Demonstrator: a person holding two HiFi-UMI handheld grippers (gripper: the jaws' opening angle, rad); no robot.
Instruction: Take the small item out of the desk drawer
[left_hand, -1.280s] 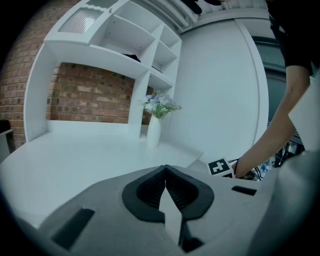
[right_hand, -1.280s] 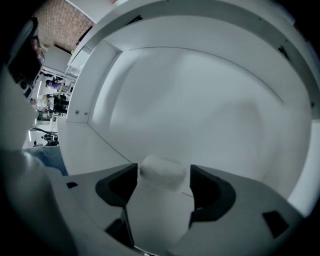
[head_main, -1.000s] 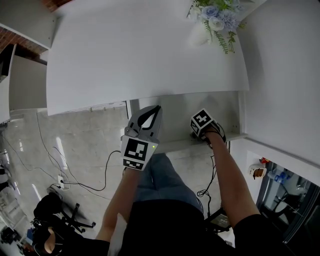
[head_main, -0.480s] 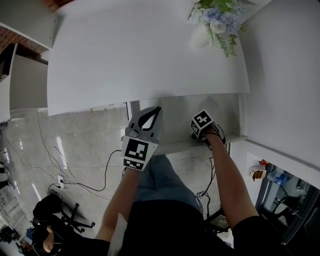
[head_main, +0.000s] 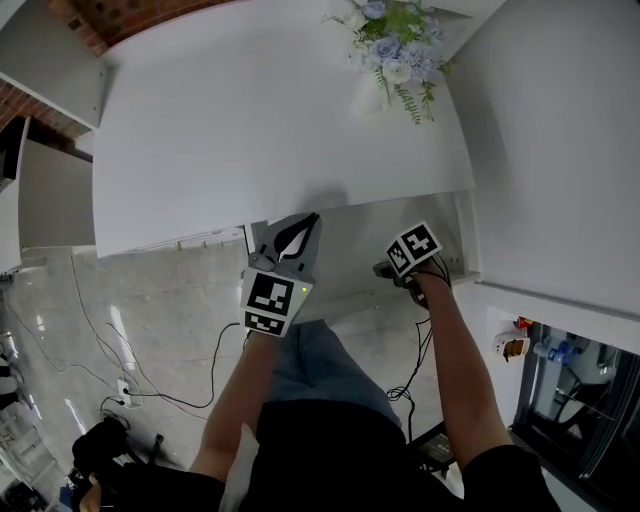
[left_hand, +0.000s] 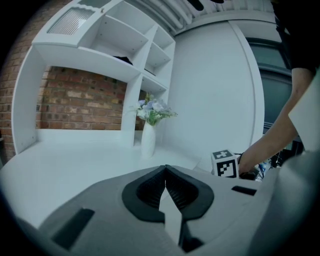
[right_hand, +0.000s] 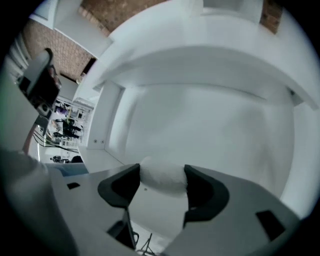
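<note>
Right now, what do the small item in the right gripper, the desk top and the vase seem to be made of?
The small item, between the right gripper's jaws, which have just been closing: white, matt, slightly fuzzy surface, probably foam or soft fibre. The desk top: smooth white board with a soft sheen, likely laminate or painted wood. The vase: plain white, smooth, perhaps ceramic.
</note>
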